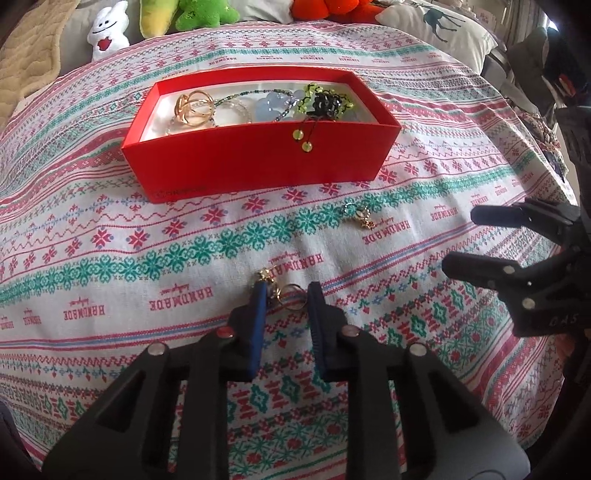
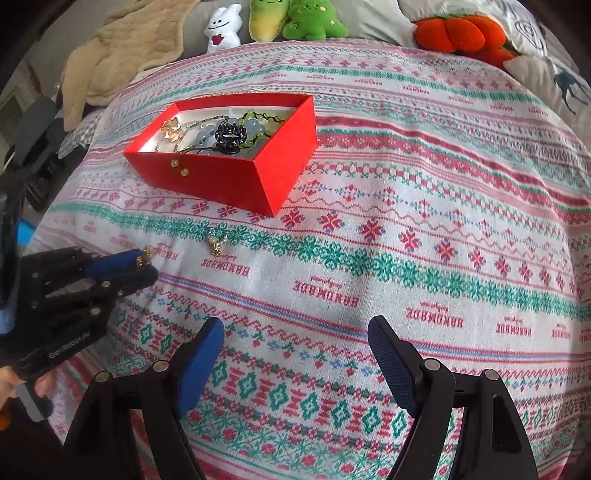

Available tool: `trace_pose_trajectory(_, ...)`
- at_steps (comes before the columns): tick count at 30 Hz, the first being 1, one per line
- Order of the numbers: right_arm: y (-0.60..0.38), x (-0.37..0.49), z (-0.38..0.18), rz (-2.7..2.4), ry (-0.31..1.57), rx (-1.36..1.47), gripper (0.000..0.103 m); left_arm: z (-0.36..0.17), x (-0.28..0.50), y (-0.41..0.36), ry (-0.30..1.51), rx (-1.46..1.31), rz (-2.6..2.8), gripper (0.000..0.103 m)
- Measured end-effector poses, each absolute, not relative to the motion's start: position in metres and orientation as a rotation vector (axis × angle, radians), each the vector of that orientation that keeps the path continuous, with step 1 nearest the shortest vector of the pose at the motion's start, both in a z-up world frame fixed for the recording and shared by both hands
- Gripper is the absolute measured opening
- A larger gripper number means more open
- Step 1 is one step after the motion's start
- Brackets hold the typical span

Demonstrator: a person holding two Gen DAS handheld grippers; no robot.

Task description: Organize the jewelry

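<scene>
A red box (image 1: pixel 240 162) (image 2: pixel 221 184) sits on the patterned cloth and holds gold rings, bead strings and a black and green piece. A cord with two yellow-green beads (image 1: pixel 301 140) hangs over the box's front wall. My left gripper (image 1: pixel 286 291) (image 2: pixel 146 264) is down at the cloth, its blue pads closed against a small gold earring (image 1: pixel 291 295) (image 2: pixel 142 260) that fills the gap between them. A second gold earring (image 1: pixel 360 216) (image 2: pixel 216 243) lies loose on the cloth between that gripper and the box. My right gripper (image 2: pixel 295 332) (image 1: pixel 460 238) hovers open with nothing between its fingers.
Plush toys (image 2: pixel 295 18) and an orange pumpkin cushion (image 2: pixel 454 33) line the far edge of the cloth. A beige quilted blanket (image 2: pixel 122 48) lies at the far left, a deer-print pillow (image 1: pixel 439 26) at the far right. A hand (image 2: pixel 22 384) holds the left gripper's handle.
</scene>
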State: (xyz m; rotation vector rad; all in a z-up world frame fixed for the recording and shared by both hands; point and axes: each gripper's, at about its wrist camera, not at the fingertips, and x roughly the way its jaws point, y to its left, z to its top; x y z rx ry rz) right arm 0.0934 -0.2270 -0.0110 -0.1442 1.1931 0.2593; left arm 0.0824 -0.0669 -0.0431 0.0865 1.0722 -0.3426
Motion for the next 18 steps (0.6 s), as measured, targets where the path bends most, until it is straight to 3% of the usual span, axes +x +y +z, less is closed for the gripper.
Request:
trace_pose_trajectory(14, -0.173, 0.112, -0.029, 0.385, 1.132, -0.332, 0.081, -0.036, 0.066, -0.043, 1.114, 0.078, -0.311, 0.024)
trace_pose_trajectory(18, -0.159, 0.118, -0.032, 0.415, 1.127, -0.327, 0.07, -0.04, 0.062, -0.032, 1.139, 0.064, -0.306, 0.024)
